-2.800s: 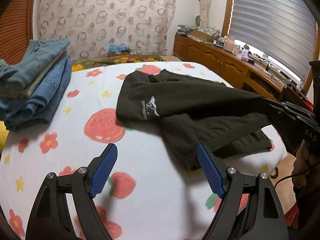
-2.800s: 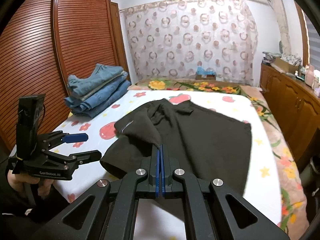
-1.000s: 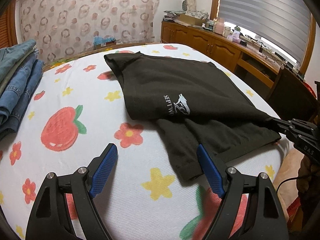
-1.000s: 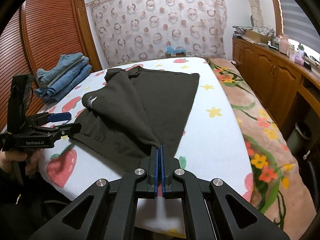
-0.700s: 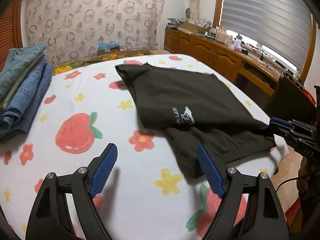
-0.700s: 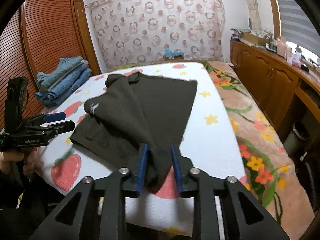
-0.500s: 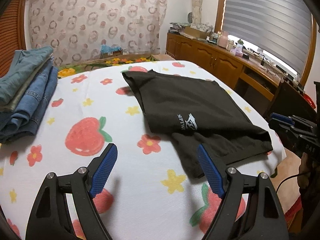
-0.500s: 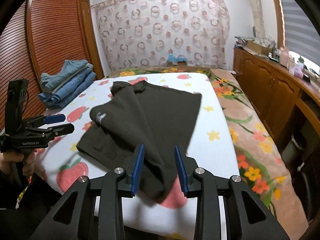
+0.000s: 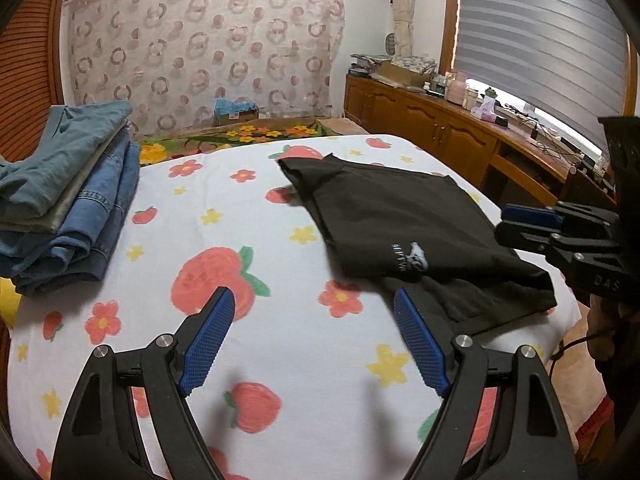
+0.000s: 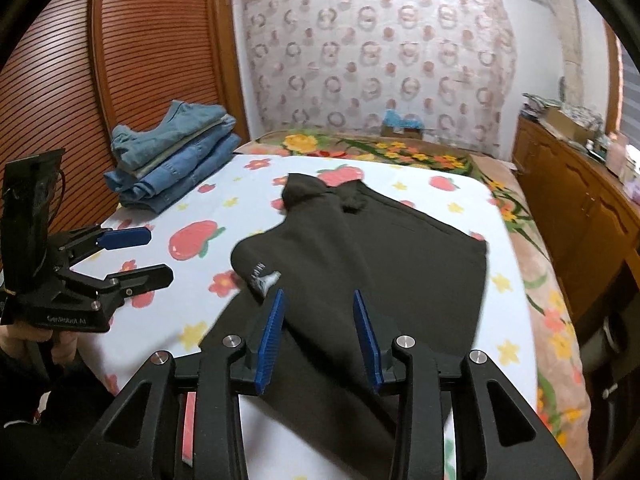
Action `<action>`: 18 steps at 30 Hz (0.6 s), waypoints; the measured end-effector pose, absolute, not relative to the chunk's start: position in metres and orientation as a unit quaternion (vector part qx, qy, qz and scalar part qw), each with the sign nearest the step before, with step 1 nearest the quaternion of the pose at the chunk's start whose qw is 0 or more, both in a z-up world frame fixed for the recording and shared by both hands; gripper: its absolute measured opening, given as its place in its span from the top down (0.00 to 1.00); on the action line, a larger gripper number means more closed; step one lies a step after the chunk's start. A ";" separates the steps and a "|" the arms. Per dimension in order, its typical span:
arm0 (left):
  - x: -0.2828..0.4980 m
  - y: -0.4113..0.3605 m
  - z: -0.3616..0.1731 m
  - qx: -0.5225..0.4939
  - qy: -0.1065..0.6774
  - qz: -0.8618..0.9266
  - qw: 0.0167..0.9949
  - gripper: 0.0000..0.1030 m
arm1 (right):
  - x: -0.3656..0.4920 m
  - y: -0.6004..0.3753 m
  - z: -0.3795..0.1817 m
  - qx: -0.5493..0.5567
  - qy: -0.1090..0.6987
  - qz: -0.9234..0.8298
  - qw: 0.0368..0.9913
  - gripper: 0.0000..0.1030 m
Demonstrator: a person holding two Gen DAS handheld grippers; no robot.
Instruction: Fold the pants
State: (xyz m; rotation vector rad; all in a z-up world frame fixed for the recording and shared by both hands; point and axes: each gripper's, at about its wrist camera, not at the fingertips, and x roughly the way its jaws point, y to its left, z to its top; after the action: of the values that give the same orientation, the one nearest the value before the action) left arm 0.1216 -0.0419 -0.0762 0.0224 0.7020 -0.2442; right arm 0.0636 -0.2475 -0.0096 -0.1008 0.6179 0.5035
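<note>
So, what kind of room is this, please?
Most likely a home bedroom: a bed with a fruit-print sheet, folded jeans beside a louvred wardrobe, and black pants lying on the bed.

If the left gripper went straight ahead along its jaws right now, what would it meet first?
Probably the strawberry-print bedsheet: the left gripper, jaws open, points over bare sheet. The black pants lie just right of that line, though depth is unclear.
</note>
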 end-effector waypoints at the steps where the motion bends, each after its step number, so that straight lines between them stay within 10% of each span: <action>1: 0.123 -0.040 -0.076 0.012 0.343 -0.118 0.932 0.20 | 0.068 -0.245 -0.010 -0.052 0.303 0.249 0.918 0.64; 18: 0.156 -0.011 -0.093 0.020 0.360 -0.111 0.926 0.20 | 0.121 -0.210 -0.022 -0.110 0.357 0.306 0.876 0.63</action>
State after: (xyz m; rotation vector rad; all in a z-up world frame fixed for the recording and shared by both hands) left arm 0.1556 -0.0110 -0.0930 0.0402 0.7391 -0.2286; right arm 0.1214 -0.2100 -0.0224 -0.2299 0.7452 0.6378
